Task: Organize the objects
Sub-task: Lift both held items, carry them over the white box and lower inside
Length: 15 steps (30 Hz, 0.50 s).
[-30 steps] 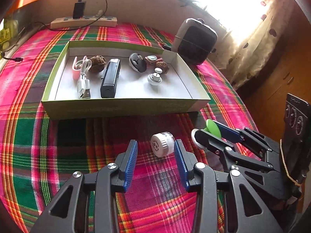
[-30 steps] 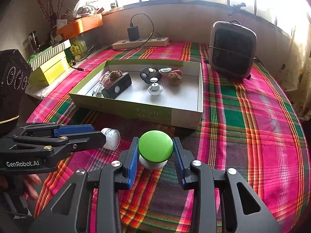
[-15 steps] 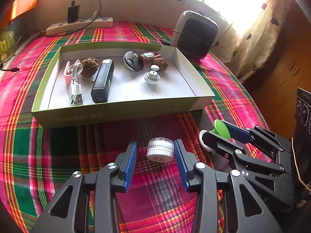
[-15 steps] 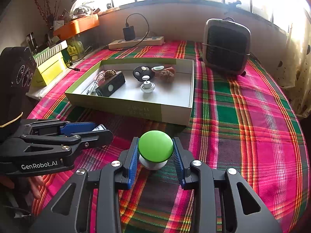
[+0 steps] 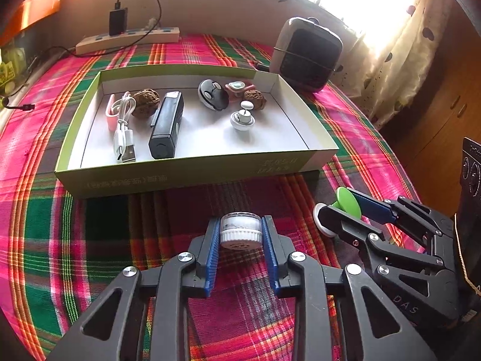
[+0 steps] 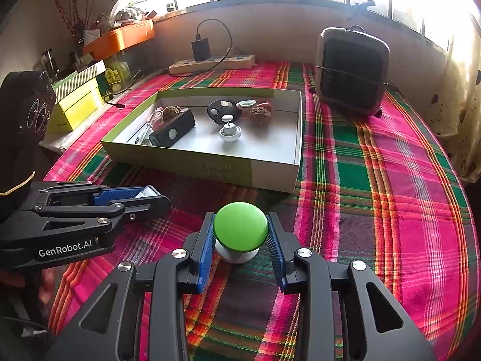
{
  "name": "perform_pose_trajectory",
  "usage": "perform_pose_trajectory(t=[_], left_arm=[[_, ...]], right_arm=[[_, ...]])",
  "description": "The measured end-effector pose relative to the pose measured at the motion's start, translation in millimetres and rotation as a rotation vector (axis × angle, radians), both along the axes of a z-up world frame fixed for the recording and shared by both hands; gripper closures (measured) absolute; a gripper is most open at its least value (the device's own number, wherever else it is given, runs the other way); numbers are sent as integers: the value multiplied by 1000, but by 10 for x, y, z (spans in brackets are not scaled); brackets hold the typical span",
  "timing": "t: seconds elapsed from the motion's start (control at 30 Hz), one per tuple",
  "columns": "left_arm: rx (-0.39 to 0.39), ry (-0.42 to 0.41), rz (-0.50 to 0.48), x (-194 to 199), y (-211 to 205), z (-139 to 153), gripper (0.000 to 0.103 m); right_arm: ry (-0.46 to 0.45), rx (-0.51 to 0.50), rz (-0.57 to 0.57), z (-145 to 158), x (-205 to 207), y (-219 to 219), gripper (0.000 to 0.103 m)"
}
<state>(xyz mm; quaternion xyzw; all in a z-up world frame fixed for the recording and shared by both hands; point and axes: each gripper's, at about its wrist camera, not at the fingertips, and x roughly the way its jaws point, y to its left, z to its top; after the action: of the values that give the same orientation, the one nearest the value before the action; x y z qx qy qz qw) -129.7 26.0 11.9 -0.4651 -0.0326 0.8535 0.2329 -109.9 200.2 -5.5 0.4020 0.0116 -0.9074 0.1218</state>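
In the left wrist view the left gripper sits low in the centre of the frame, its blue pads pressed against both sides of a small white jar. The jar lies tipped between the fingers with its ribbed cap toward the camera, and the plaid tablecloth shows under it; whether it touches the cloth cannot be told. Toward the lower right of that frame the right gripper reaches in sideways, clamped on a green-topped button with a white base.

In the right wrist view the same button fills the lower centre, its green dome squeezed between the right gripper's blue pads, white base just below the dome and close over the cloth. At the left edge of that frame the left gripper pokes in, a sliver of the jar visible between its fingers.

Beyond both grippers, in the upper middle of each frame, stands a shallow green cardboard box, well apart from the held things. Inside it lie a white USB cable, a black rectangular device, two walnuts, a round black-and-white gadget and a small white knob-shaped piece. Behind the box at upper right stands a small heater, and at upper left a power strip with a charger plugged in
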Motion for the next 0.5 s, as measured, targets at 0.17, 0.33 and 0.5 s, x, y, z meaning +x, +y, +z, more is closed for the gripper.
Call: perform_pose_trajectory(t=[0.17, 0.33, 0.5], left_arm=[[-11, 10, -3, 15, -10, -1, 78], [-16, 13, -3, 22, -5, -1, 78], [-19, 16, -3, 31, -8, 1, 78]], right_arm=[[1, 2, 2, 6, 15, -22, 69], [2, 5, 4, 12, 21, -35, 69], [-1, 6, 8, 10, 18, -42, 69]])
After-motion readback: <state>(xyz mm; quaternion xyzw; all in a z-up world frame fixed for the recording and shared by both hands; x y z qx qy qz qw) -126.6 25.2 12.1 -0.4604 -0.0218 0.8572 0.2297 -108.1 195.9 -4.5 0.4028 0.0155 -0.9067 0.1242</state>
